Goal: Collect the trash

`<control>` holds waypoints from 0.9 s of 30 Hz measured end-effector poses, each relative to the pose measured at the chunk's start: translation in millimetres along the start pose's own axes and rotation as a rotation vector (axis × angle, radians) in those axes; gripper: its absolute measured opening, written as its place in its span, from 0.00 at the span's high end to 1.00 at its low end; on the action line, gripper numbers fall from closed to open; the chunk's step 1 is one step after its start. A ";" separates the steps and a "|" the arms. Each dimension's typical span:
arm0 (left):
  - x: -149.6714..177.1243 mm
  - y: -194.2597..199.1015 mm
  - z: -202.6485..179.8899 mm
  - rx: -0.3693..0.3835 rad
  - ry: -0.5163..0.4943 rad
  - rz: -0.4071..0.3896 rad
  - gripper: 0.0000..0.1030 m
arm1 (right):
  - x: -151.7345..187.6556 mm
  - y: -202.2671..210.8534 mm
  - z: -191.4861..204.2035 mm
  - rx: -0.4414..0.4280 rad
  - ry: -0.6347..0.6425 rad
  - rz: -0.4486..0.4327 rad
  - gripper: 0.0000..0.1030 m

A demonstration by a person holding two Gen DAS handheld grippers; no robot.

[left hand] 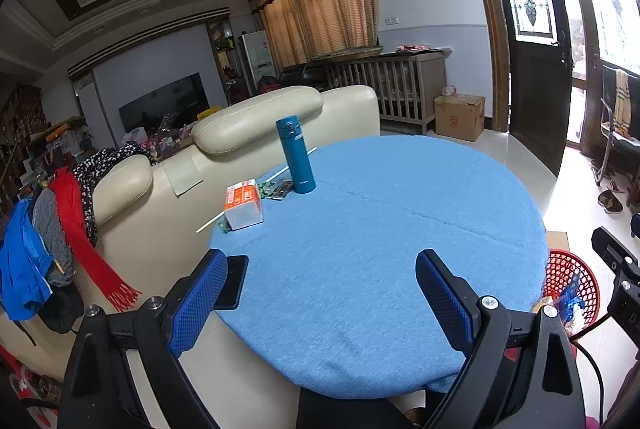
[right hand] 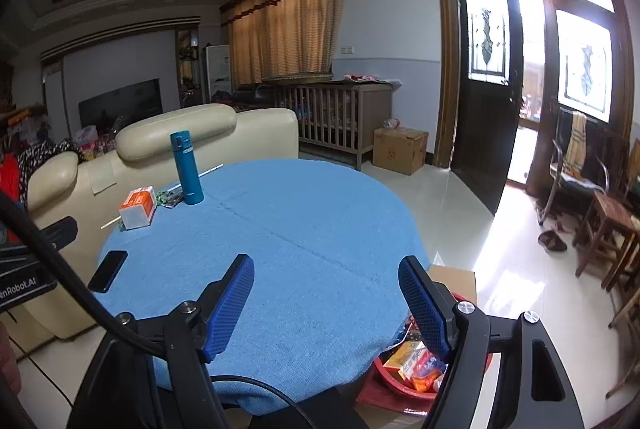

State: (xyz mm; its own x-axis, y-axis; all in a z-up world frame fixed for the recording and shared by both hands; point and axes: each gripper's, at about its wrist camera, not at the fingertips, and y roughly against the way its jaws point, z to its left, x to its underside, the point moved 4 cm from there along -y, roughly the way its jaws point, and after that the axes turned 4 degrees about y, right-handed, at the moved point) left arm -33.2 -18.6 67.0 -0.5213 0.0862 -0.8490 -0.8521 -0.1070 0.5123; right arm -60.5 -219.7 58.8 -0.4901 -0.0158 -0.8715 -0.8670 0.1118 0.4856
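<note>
Red basket at 5 o'clock, below table edge, holds orange wrappers. Left gripper and right gripper both gape wide, holding nothing, above bare blue cloth.

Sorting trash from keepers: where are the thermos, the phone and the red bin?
thermos (left hand: 299, 161), left wrist view, mid body.
phone (right hand: 108, 270), right wrist view, dark face.
red bin (left hand: 560, 269), left wrist view, mesh wall.

A round desk under a blue cloth carries a teal flask standing upright near its far left edge, and a black phone lying flat at the near left rim. Behind the desk stands a cream leather sofa with a red scarf draped over its back. A cardboard box sits on the floor beside a wooden crib.
</note>
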 end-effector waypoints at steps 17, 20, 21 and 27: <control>-2.2 3.7 -26.0 0.030 -0.050 0.003 0.07 | 6.7 -1.5 -35.2 0.007 -0.069 0.032 0.24; -2.0 3.9 -25.2 0.031 -0.048 0.002 0.07 | 6.2 -0.1 -36.5 0.007 -0.070 0.029 0.24; -2.0 3.9 -24.4 0.031 -0.046 0.002 0.07 | 5.4 -0.6 -36.9 0.007 -0.070 0.028 0.24; -1.1 2.2 -21.3 0.039 -0.031 0.005 0.07 | 2.1 -0.1 -32.3 0.016 -0.054 0.019 0.24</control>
State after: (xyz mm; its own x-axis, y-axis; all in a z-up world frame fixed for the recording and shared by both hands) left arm -33.6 -40.0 66.3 -0.5266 0.1162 -0.8421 -0.8501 -0.0692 0.5221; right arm -64.3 -251.9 59.1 -0.5003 0.0405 -0.8649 -0.8559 0.1277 0.5011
